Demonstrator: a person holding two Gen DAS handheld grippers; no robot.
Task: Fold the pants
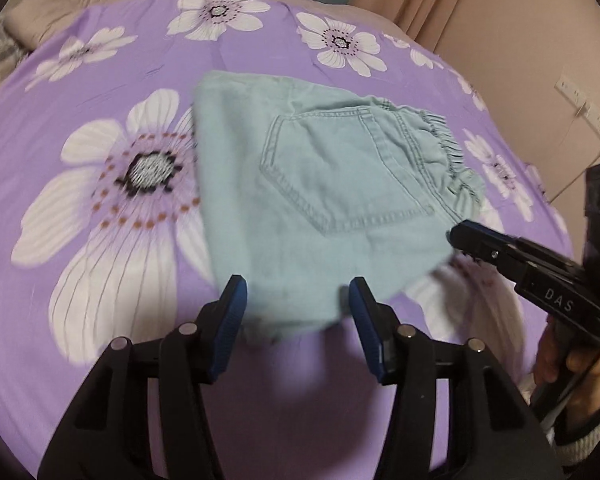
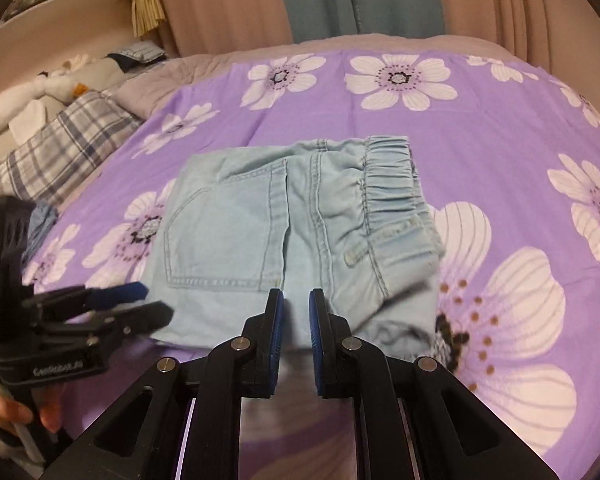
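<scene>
Light blue denim pants (image 1: 320, 200) lie folded into a compact bundle on the purple flowered sheet (image 1: 100, 240), back pocket up, elastic waistband to the right. They also show in the right wrist view (image 2: 284, 232). My left gripper (image 1: 296, 292) is open, its fingers either side of the bundle's near edge, holding nothing. It shows from the side in the right wrist view (image 2: 152, 300). My right gripper (image 2: 296, 300) hovers at the bundle's near edge with its jaws narrowly apart and empty. In the left wrist view it (image 1: 456, 236) is at the bundle's right corner.
The sheet (image 2: 500, 140) covers a bed. A plaid pillow (image 2: 60, 148) and stuffed toys (image 2: 52, 84) lie at the far left. Curtains (image 2: 340, 0) hang behind the bed. A wall with sockets (image 1: 580, 100) is to the right.
</scene>
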